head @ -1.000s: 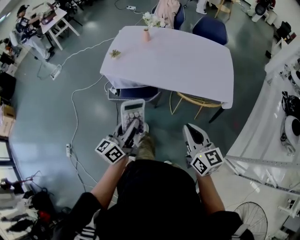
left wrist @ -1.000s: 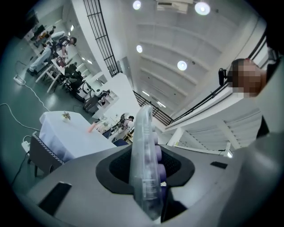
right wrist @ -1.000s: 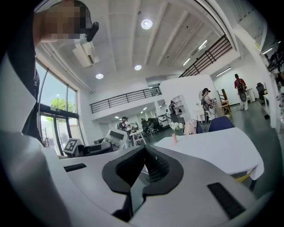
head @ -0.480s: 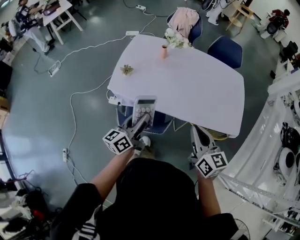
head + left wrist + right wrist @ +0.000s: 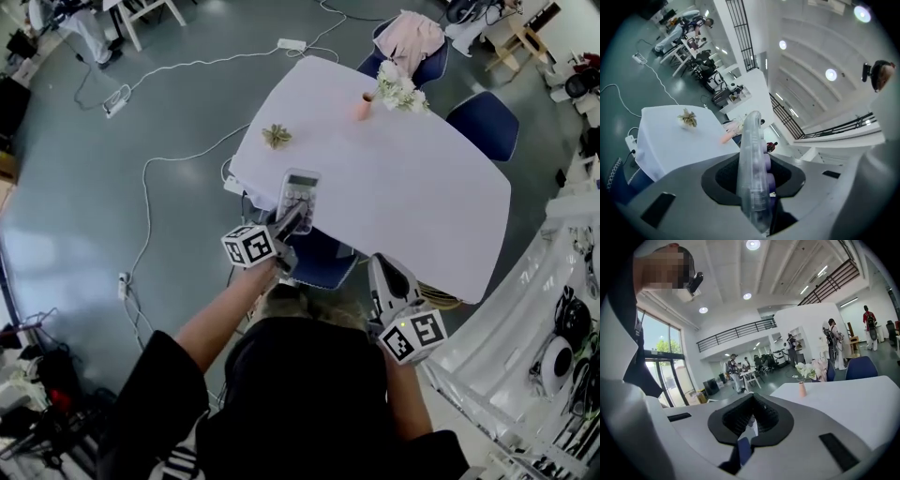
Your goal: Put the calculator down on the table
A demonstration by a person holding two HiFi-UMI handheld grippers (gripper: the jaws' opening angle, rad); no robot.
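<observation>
Your left gripper (image 5: 292, 223) is pinching the calculator (image 5: 300, 192), its long side pointing toward the table (image 5: 422, 197). Your right gripper (image 5: 379, 265) is pressing its jaws together.

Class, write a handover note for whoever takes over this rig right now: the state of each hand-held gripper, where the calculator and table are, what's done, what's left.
Left hand-held gripper: shut on the calculator, held in the air at the table's near edge.
Right hand-held gripper: shut, empty, short of the table.
Table: white cloth, with a small plant and a flower vase on it.
Done: calculator gripped and at the table.
Left: lower it onto the cloth, open the jaws, withdraw.
</observation>
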